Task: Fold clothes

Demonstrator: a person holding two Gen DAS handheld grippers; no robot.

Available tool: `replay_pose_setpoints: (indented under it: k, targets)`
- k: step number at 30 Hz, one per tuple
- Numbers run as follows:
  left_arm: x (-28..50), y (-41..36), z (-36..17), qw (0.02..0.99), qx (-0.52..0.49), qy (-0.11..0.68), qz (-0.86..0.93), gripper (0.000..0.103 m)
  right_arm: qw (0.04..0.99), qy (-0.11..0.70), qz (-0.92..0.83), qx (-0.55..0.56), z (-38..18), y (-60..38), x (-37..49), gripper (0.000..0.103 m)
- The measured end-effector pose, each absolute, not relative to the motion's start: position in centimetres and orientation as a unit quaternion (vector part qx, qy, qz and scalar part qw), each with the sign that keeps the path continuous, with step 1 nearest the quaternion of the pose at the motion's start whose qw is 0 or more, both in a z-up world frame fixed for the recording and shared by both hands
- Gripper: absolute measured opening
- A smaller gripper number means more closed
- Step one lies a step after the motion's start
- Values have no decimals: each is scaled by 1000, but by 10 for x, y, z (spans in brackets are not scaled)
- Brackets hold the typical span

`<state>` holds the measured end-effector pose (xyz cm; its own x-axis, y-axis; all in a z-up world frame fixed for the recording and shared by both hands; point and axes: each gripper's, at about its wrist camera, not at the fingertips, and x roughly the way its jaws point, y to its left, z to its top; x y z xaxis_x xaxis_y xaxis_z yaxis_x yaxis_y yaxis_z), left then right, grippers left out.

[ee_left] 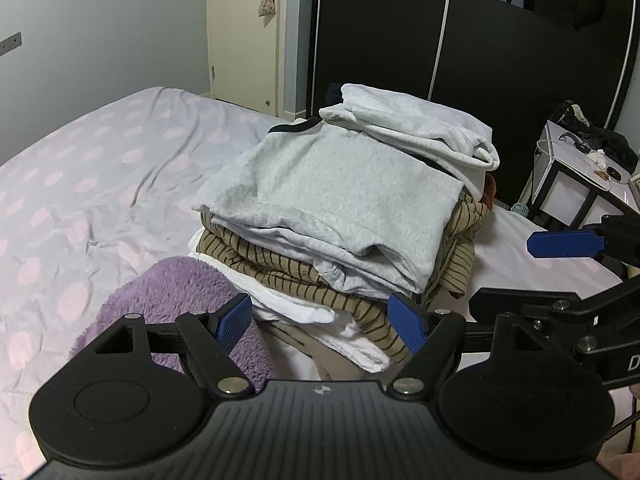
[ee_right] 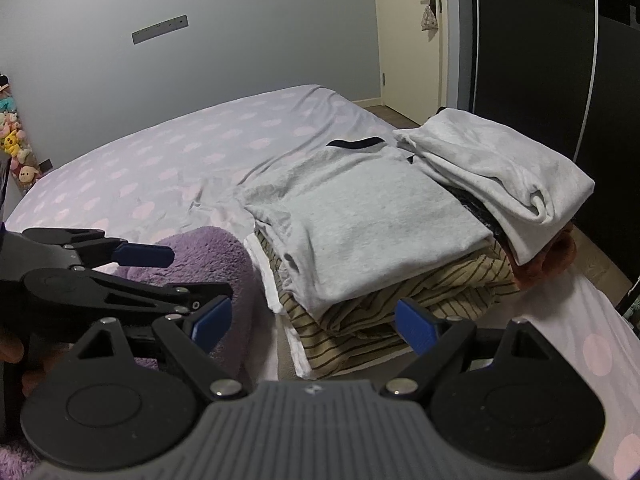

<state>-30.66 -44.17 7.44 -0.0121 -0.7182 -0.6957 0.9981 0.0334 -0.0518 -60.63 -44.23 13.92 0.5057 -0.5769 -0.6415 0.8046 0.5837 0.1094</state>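
A stack of folded clothes sits on the bed. On top lies a grey sweatshirt (ee_left: 340, 200) (ee_right: 360, 216) with a whitish garment (ee_left: 420, 132) (ee_right: 500, 168) on its far right part. Below them are a tan striped garment (ee_left: 280, 272) (ee_right: 400, 292) and a white one (ee_left: 320, 312) (ee_right: 260, 264). A purple fleece (ee_left: 180, 292) (ee_right: 216, 256) lies left of the stack. My left gripper (ee_left: 322, 322) (ee_right: 180, 276) stands open at the stack's near edge, its pads touching nothing. My right gripper (ee_right: 314, 324) (ee_left: 532, 272) is open too, just right of it.
The bed sheet (ee_left: 100, 184) (ee_right: 180, 160) is pale with pink dots and stretches left and far. A black wardrobe (ee_left: 480, 40) and a cream door (ee_left: 244, 32) stand behind. A white side table (ee_left: 568, 168) with small items is at the right. Plush toys (ee_right: 14, 140) hang at the left wall.
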Motion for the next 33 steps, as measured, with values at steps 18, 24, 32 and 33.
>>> replay_pose_setpoints:
  k: [18,24,32,33]
  targets:
    - [-309,-442,78,656,248,284,-654,74,852,272,-397,205,145,-442,-608,90]
    - [-309,-441,78,655,249,284,-654,74,854,271,-393,205,145,-441,-607,90]
    - [-309,-440,77,655,250,284,-654,74,855,271,-391,204,146,-439,-607,90]
    - [-309,-441,77,655,250,284,-654,74,856,271,-391,203,146,-439,-606,90]
